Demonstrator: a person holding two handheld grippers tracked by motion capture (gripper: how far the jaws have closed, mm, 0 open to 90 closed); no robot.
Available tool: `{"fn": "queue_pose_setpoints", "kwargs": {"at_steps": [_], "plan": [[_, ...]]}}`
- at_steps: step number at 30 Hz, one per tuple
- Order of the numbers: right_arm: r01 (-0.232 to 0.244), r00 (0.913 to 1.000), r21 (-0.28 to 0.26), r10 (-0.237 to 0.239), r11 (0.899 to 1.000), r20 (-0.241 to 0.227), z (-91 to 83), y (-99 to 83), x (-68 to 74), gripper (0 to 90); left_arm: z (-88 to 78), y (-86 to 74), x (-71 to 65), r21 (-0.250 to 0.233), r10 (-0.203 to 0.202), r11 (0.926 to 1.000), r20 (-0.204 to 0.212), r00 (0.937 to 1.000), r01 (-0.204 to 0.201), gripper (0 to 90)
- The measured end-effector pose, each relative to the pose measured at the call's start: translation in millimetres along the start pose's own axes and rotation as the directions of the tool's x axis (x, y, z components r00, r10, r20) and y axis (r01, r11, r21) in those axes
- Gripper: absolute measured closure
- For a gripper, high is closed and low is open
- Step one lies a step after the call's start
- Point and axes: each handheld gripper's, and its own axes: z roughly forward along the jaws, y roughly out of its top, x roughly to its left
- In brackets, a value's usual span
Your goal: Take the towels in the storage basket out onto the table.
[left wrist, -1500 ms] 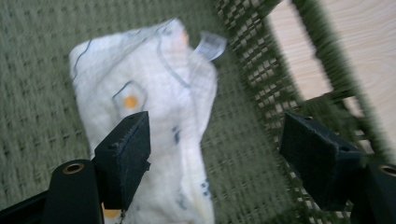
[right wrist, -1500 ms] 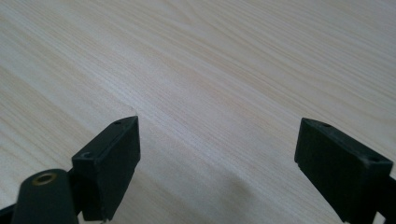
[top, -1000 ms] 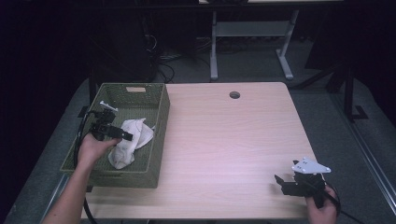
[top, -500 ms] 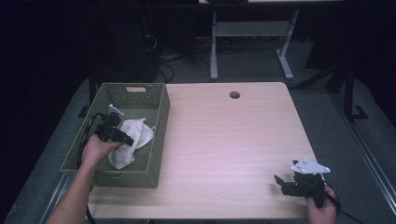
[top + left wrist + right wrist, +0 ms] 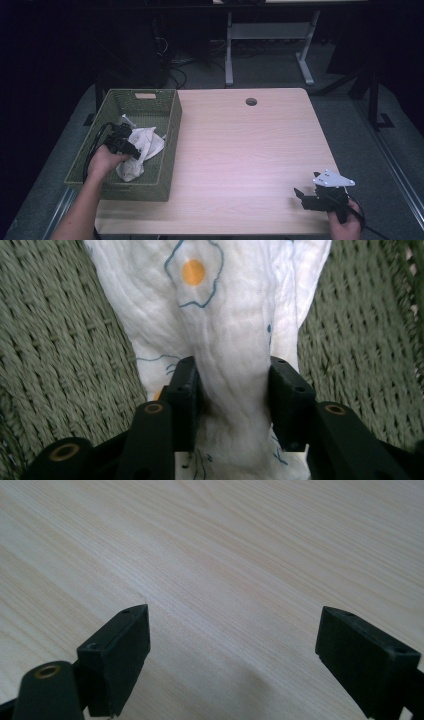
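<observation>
Two grippers, one busy in the basket
Left gripper (image 5: pixel 234 405) just closed, pinching the white cloth (image 5: pixel 225 330) inside the green basket (image 5: pixel 170 125) at far left; right gripper (image 5: pixel 232 655) gapes wide over the table (image 5: pixel 240 150), near right

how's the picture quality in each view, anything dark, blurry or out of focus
High view: the table is evenly lit, the room around it nearly black, slightly soft. Left gripper view: bright and close; the cloth looks pale and partly washed out, the basket weave reads clearly, the near jaws are soft. Right gripper view: wood grain sharp far off, blurred near the jaws, faint shadow between them.
</observation>
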Motion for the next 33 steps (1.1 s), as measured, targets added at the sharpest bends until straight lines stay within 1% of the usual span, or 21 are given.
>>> {"fn": "queue_pose_setpoints", "kwargs": {"at_steps": [2,5,8,11,14,17,19,23,27,29,30,31,33], "plan": [[0.002,1.0,0.001,-0.002,1.0,0.001,-0.1,0.3,0.2,13.9,0.1,-0.1,0.2,0.001,-0.001,1.0,0.002,1.0,0.001,63.4],[0.001,1.0,-0.001,-0.001,1.0,0.002,0.5,0.7,0.3,13.9,-0.2,0.0,2.0,0.001,-0.02,0.9998,0.005,0.9998,0.02,67.5],[0.002,1.0,0.002,-0.002,1.0,0.0,1.2,0.8,0.4,13.9,0.3,-0.9,1.9,0.003,-0.014,0.9999,0.009,0.9999,0.014,70.2],[-0.001,1.0,-0.002,0.001,1.0,0.0,1.0,1.0,-0.4,13.9,0.2,-1.4,2.0,0.002,-0.018,0.9998,0.01,0.9998,0.018,72.1],[-0.009,1.0,-0.003,0.009,1.0,0.002,0.9,0.8,-1.1,13.9,-1.3,-2.2,4.2,0.01,-0.024,0.9997,0.032,0.9992,0.024,74.2],[-0.01,0.9999,-0.002,0.01,1.0,0.004,0.2,0.5,-1.1,13.9,-5.1,-4.0,5.5,-0.004,-0.028,0.9996,0.029,0.9992,0.028,74.6],[-0.009,1.0,-0.005,0.009,1.0,0.003,0.6,0.2,-1.4,13.9,-7.4,-5.0,6.5,-0.01,-0.021,0.9997,0.026,0.9994,0.021,74.7],[-0.01,0.9999,-0.002,0.01,1.0,0.005,0.5,0.1,-2.6,13.9,-11.3,-6.9,7.2,-0.027,-0.024,0.9993,0.035,0.9991,0.025,74.7],[-0.019,0.9998,0.001,0.019,1.0,0.006,0.5,0.2,-2.6,13.9,-15.8,-9.0,8.0,-0.045,-0.022,0.9987,0.048,0.9986,0.024,74.7],[-0.013,0.9999,-0.002,0.013,1.0,0.008,0.9,0.2,-2.7,13.9,-17.4,-10.4,9.0,-0.049,-0.026,0.9984,0.064,0.9976,0.029,74.7],[-0.018,0.9998,0.003,0.018,1.0,0.008,0.9,0.2,-2.1,13.9,-17.6,-11.2,9.3,-0.054,-0.033,0.9978,0.081,0.9962,0.037,74.6],[-0.018,0.9998,0.003,0.018,1.0,0.008,1.2,0.3,-2.0,13.9,-18.4,-12.1,11.0,-0.059,-0.026,0.9978,0.089,0.9957,0.031,74.6],[-0.015,0.9999,0.005,0.015,1.0,0.007,1.6,0.3,-2.0,13.9,-20.2,-13.7,12.0,-0.068,-0.038,0.9967,0.092,0.995,0.044,74.6]]}}
